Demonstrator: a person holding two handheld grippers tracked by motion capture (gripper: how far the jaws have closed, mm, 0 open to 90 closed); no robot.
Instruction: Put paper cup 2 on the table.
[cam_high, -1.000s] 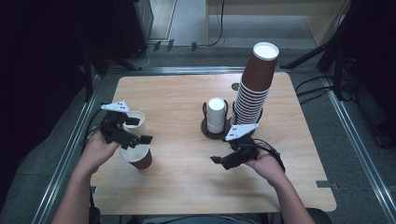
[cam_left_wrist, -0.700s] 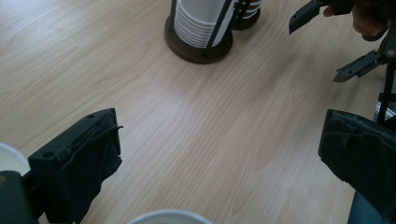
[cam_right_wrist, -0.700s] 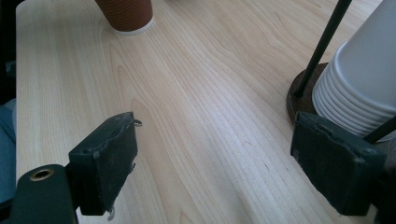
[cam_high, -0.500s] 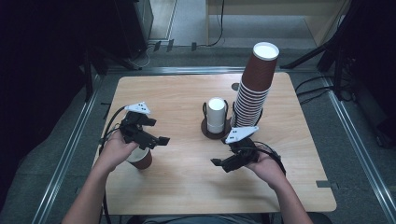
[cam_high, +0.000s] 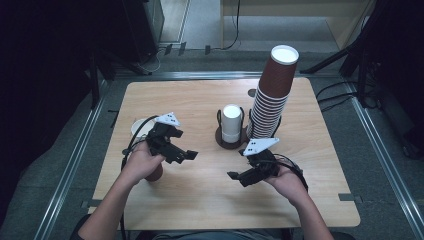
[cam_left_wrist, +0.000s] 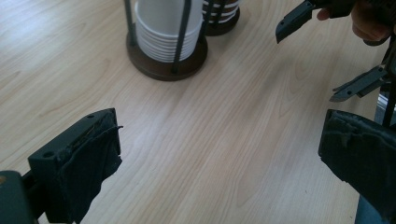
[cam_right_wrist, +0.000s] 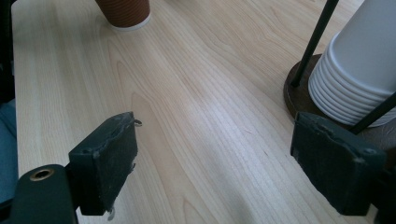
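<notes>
A single brown paper cup (cam_high: 155, 173) stands upright at the table's left, its white rim (cam_high: 137, 125) showing behind my left hand; its base (cam_right_wrist: 123, 11) also appears far off in the right gripper view. My left gripper (cam_high: 185, 150) (cam_left_wrist: 219, 154) is open and empty, just right of that cup and pointing toward the table's middle. My right gripper (cam_high: 244, 175) (cam_right_wrist: 215, 168) is open and empty too, held low over the table in front of the cup holders. In the left gripper view the right gripper's fingers (cam_left_wrist: 299, 18) show at the top right.
A short stack of white cups (cam_high: 231, 125) (cam_left_wrist: 163, 32) (cam_right_wrist: 359, 70) sits in a round wire holder at the centre. Beside it rises a tall leaning stack of brown cups (cam_high: 272, 95). Bare wood (cam_high: 200, 200) lies between the grippers and the front edge.
My left gripper has moved right, from over the brown cup to a spot beside it nearer the middle. The right gripper has barely moved.
</notes>
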